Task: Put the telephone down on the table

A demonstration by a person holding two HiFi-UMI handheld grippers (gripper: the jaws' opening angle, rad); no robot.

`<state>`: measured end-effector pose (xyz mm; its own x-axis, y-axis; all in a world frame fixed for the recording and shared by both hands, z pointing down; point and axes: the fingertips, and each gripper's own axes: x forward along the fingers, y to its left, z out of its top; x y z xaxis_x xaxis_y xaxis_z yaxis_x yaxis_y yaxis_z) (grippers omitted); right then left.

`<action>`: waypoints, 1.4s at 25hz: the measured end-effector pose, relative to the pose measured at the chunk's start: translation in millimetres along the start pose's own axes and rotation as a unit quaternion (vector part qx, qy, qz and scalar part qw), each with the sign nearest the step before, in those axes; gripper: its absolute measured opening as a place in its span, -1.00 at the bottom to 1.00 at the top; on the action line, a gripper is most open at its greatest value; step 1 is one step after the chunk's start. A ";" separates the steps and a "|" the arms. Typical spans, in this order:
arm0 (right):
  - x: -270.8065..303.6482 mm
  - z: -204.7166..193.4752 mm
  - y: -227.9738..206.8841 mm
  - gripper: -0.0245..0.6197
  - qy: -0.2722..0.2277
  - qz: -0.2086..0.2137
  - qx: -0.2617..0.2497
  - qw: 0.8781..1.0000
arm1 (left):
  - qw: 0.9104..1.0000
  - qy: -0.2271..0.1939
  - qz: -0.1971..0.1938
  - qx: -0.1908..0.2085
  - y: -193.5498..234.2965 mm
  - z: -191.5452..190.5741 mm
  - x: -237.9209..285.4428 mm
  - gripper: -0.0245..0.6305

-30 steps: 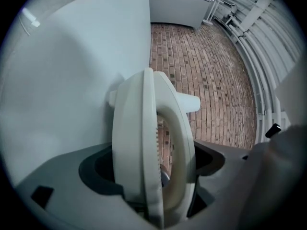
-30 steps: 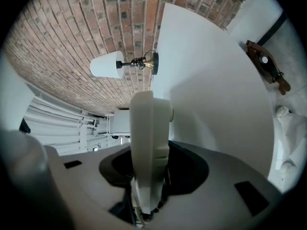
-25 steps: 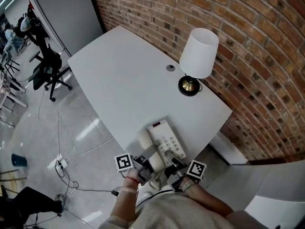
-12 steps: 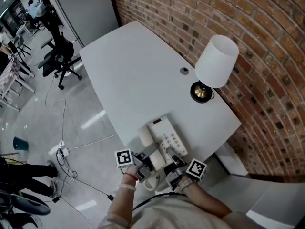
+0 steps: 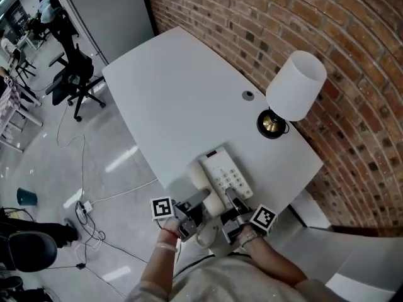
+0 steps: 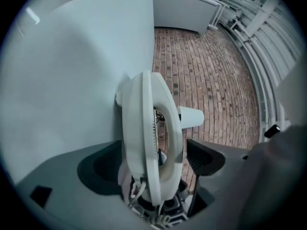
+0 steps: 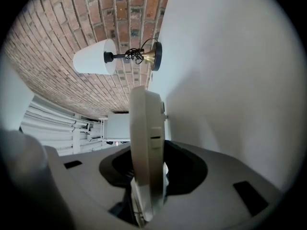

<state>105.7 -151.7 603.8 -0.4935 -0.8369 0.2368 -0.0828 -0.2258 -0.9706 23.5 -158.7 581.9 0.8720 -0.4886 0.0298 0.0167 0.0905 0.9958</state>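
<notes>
The white telephone (image 5: 221,176), keypad up with its handset along the left side, lies at the near edge of the white table (image 5: 176,99). My left gripper (image 5: 195,201) is at its near left corner. In the left gripper view the handset (image 6: 160,128) stands between the jaws of the left gripper (image 6: 153,162), and a narrow gap shows beside the right pad (image 6: 206,156). My right gripper (image 5: 230,201) holds the near right corner. The right gripper view has the phone's edge (image 7: 146,143) clamped in the right gripper (image 7: 148,169).
A lamp with a white shade (image 5: 296,94) and brass base (image 5: 272,123) stands at the table's far right, by the brick wall (image 5: 327,36). A small round cable port (image 5: 249,95) sits near it. Office chairs (image 5: 66,74) and floor cables (image 5: 88,206) lie to the left.
The telephone has moved forward, further onto the table, and both grippers followed it. The left gripper's jaws look wider apart than before.
</notes>
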 end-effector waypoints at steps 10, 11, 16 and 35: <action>44.3 7.1 10.1 -0.46 -0.024 -0.010 -0.003 1.000 | 0.928 0.089 0.147 0.330 -8.6 31.2 -32.8 0.08; 48.7 7.3 9.9 -0.46 -0.026 -0.008 0.000 1.000 | 0.917 0.089 0.157 0.356 -10.5 35.0 -34.5 0.02; 69.0 6.7 14.2 -0.45 -0.027 -0.008 0.002 1.000 | 0.844 0.063 0.222 0.484 -18.7 59.9 -47.6 -0.86; 100.1 12.7 11.4 -0.34 -0.004 -0.125 -0.028 0.992 | 0.799 -0.048 0.231 0.553 -44.8 85.0 -74.4 -0.90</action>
<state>66.4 -244.4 616.9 -0.4451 -0.7620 0.4704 -0.2489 -0.3993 -0.8824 -83.7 -200.2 542.5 0.6174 -0.6936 0.3710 -0.7852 -0.5156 0.3428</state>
